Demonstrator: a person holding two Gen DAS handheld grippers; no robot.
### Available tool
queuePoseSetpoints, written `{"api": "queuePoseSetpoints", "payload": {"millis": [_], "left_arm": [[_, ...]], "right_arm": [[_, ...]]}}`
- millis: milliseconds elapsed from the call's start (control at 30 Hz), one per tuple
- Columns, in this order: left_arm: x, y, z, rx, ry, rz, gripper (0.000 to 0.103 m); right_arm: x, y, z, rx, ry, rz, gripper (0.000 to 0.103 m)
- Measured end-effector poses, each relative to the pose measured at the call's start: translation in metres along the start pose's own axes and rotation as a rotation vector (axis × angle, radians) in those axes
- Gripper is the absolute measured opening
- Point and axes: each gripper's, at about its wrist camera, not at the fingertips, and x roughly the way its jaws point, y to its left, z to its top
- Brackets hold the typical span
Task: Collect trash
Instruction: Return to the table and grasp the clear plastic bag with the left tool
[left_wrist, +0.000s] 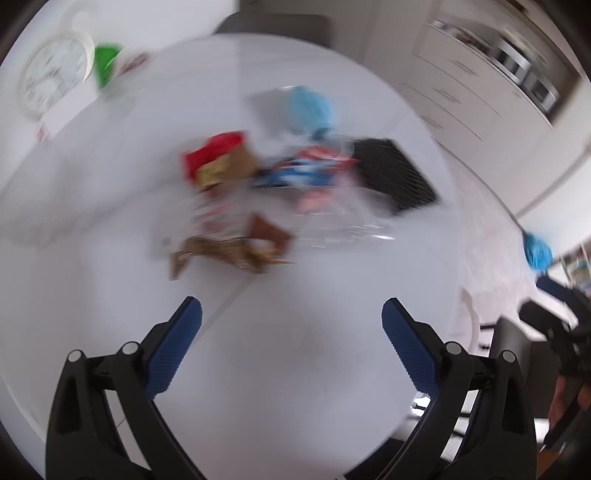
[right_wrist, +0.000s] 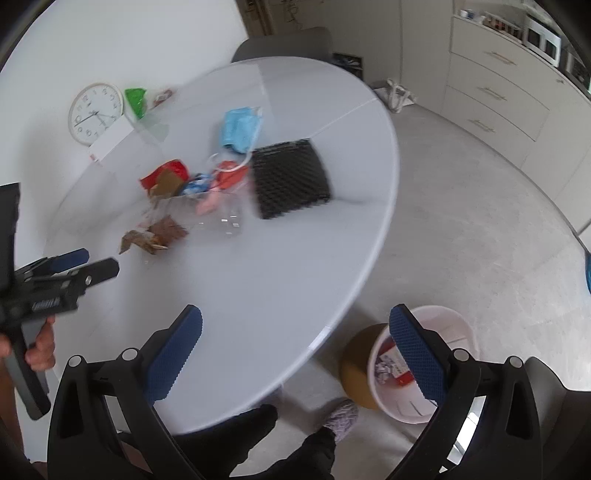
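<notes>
**A:** What do the two tools look like?

**B:** The left gripper (left_wrist: 291, 314) has its blue-padded fingers spread wide with nothing between them. It hangs over a round white table (left_wrist: 295, 354). The right gripper (right_wrist: 295, 325) is just as wide open and also empty. Its left finger sits above the near edge of the table and its right finger is above a white bin (right_wrist: 454, 325) on the floor.

**B:** In the right wrist view the left gripper (right_wrist: 86, 266) also shows from the side, out to the left, pointing toward the litter.

**A:** Where is the trash?

**B:** Ahead of both grippers, in a loose pile (right_wrist: 199, 192) near the middle of the table, apart from either tool. Nearest the left gripper lies a crumpled brown wrapper (left_wrist: 229, 251). Beyond it is a red packet (left_wrist: 214, 155), then a blue and red wrapper (left_wrist: 303, 170), with some clear plastic (left_wrist: 347, 221) beside them. A light blue face mask (right_wrist: 240, 127) lies farthest away. A black mat (right_wrist: 290, 177) rests flat to the right of the pile.

**A:** Anything in the bin?

**B:** Yes, a red and white carton and crumpled paper. A mustard-colored stool or cushion (right_wrist: 356, 365) touches the bin's left side.

**A:** What else is around?

**B:** A white wall clock (right_wrist: 96, 112) leans at the far left of the table, with something green (right_wrist: 136, 99) just beside it. The left wrist view is blurred, so fine details there are unclear.
</notes>
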Motion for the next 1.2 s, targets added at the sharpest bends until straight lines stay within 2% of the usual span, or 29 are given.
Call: {"api": "queuePoseSetpoints", "payload": {"millis": [67, 267, 433, 533, 700, 867, 933, 1067, 1133, 1200], "left_arm": [[0.009, 0.028, 0.007, -0.096, 0.018, -0.007, 0.094], [0.039, 0.079, 0.021, -0.352, 0.061, -0.019, 0.094], [0.063, 0.099, 0.031, -0.477, 0.092, -0.009, 0.092], [0.069, 0.111, 0.03, -0.624, 0.125, -0.015, 0.089], [0.063, 0.117, 0.024, -0.809, 0.144, -0.033, 0.087], [0.074, 0.118, 0.011, -1.037, 0.211, -0.089, 0.073], [0.081, 0.117, 0.008, -1.086, 0.222, -0.089, 0.07], [0.093, 0.114, 0.01, -1.132, 0.226, -0.102, 0.06], [0.1, 0.114, 0.011, -1.149, 0.231, -0.125, 0.047], [0.104, 0.112, 0.014, -1.14, 0.228, -0.145, 0.04]], "right_arm": [[0.006, 0.01, 0.003, -0.006, 0.009, 0.007, 0.101], [0.027, 0.043, 0.017, -0.031, 0.04, 0.033, 0.1], [0.041, 0.06, 0.031, -0.065, 0.06, 0.05, 0.1], [0.047, 0.066, 0.037, -0.097, 0.067, 0.053, 0.101], [0.054, 0.068, 0.046, -0.119, 0.071, 0.063, 0.1], [0.058, 0.061, 0.05, -0.102, 0.073, 0.102, 0.1], [0.059, 0.058, 0.05, -0.108, 0.077, 0.115, 0.1], [0.061, 0.052, 0.053, -0.123, 0.083, 0.121, 0.1], [0.062, 0.047, 0.054, -0.124, 0.088, 0.13, 0.1], [0.064, 0.045, 0.055, -0.134, 0.096, 0.133, 0.1]]}}
